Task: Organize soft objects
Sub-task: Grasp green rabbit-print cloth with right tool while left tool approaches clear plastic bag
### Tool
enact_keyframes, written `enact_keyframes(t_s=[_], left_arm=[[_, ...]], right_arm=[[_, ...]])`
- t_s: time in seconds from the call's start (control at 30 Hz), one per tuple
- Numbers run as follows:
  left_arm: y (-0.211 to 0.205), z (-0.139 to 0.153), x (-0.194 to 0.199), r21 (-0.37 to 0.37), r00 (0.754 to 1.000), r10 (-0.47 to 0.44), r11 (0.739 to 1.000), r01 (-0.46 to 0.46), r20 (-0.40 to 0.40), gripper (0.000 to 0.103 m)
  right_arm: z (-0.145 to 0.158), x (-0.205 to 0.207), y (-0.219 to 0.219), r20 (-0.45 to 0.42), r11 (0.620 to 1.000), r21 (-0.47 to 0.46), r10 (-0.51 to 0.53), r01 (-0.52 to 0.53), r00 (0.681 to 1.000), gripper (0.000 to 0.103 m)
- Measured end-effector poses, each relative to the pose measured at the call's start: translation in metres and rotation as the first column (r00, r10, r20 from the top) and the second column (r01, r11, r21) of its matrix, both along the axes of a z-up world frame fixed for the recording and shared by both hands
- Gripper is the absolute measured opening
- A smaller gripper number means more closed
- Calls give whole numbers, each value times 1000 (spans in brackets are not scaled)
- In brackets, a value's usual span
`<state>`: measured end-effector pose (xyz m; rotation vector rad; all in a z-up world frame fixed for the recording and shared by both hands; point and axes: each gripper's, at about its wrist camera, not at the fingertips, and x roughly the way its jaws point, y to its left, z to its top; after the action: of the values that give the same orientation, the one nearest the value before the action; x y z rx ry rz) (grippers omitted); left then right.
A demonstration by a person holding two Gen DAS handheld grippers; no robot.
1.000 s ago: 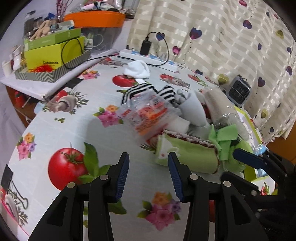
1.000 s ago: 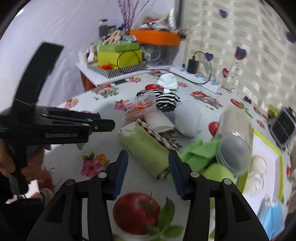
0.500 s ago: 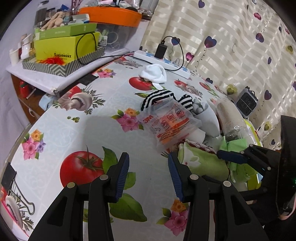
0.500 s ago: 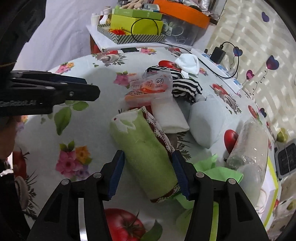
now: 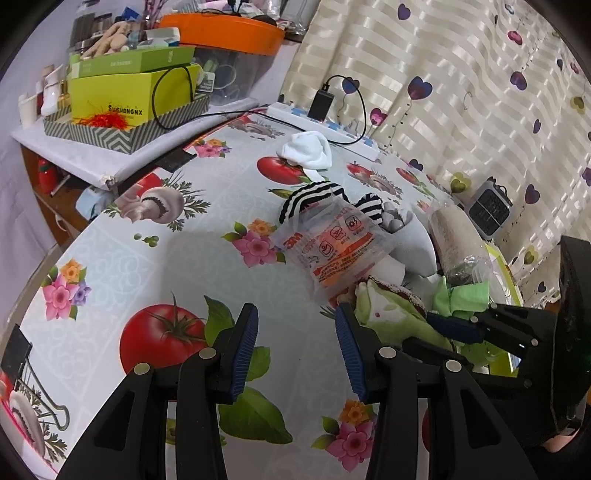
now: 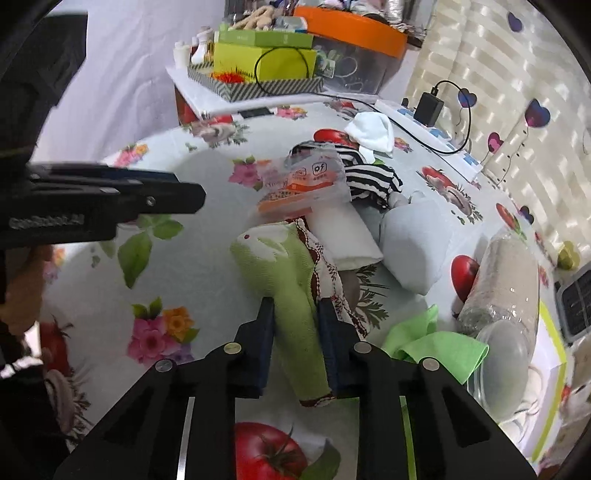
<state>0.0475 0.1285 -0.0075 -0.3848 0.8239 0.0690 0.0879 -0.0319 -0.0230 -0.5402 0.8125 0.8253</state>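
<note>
Right gripper (image 6: 295, 325): fingers just closed, now clamped on the rolled green towel (image 6: 291, 280), pinched mid-length, roll lying on the tabletop (image 6: 207, 295) with one end toward 12 o'clock in the right wrist view. Not yet lifted, as far as visible.

Left gripper (image 5: 293, 347): fingers apart, nothing between them, hanging over bare tabletop; towel just beside its right finger at 2 o'clock.

Progress, judged: early. One item gripped, rest untouched in a loose heap from 12 to 3 o'clock of the towel: orange-printed plastic packet (image 6: 303, 184), white roll (image 6: 347, 236), striped cloth (image 6: 369, 173), pale cushion (image 6: 413, 240), white sock (image 6: 371, 131), green cloth (image 6: 436, 347), plastic-wrapped roll (image 6: 506, 280). No obvious destination bin in view.

Tabletop: glossy oilcloth, tomato, flower and mushroom print. Far edge at 12 o'clock: power strip (image 6: 432, 129) with charger, low shelf with yellow-green boxes (image 6: 266, 62), orange-lidded tub (image 6: 351, 26). Heart-print curtain (image 5: 461, 92) along 1 to 3 o'clock; small heater (image 5: 489, 208) beneath.
</note>
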Motion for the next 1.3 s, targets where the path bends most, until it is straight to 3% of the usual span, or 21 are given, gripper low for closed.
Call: enact_keyframes(t_s=[0.23,0.43,0.73,1.0,1.03,1.1,1.17,1.23,1.3], left_arm=[[-1,3,2,4,1000,-2,1000,2,10,43],[-6,1,20,10,1000,-22,1000,22,12,43],[-10,-7,61,-74,1000,-9,997,9,8,49],[-30,-18,85,-21,999,-26,999,26,-29,49],[-31,-18,86,-14,999,-28,1000,28,-29,48],[-33,-17,87,7,999,-32,999,33,-29,25],[-34,-17,87,42,999,-28,999,29,-26,20],[-32,-16,84,23,999,-42,999,42,-20,10],[-31,-14,80,36,999,-40,999,40,-4,7]], right_arm=[[26,-8,-22,-47,980,196,-37,46,998,23],[52,-14,-46,-58,934,333,-118,131,991,23],[69,-11,-68,-47,902,388,-183,187,982,23],[69,-10,-76,-48,895,397,-201,203,978,23],[70,-11,-78,-47,894,399,-203,205,978,23],[71,-11,-80,-47,891,404,-207,208,977,23],[71,-11,-83,-46,888,408,-211,211,976,23],[72,-12,-84,-45,887,409,-213,213,976,23],[72,-12,-86,-44,885,412,-218,217,975,23]])
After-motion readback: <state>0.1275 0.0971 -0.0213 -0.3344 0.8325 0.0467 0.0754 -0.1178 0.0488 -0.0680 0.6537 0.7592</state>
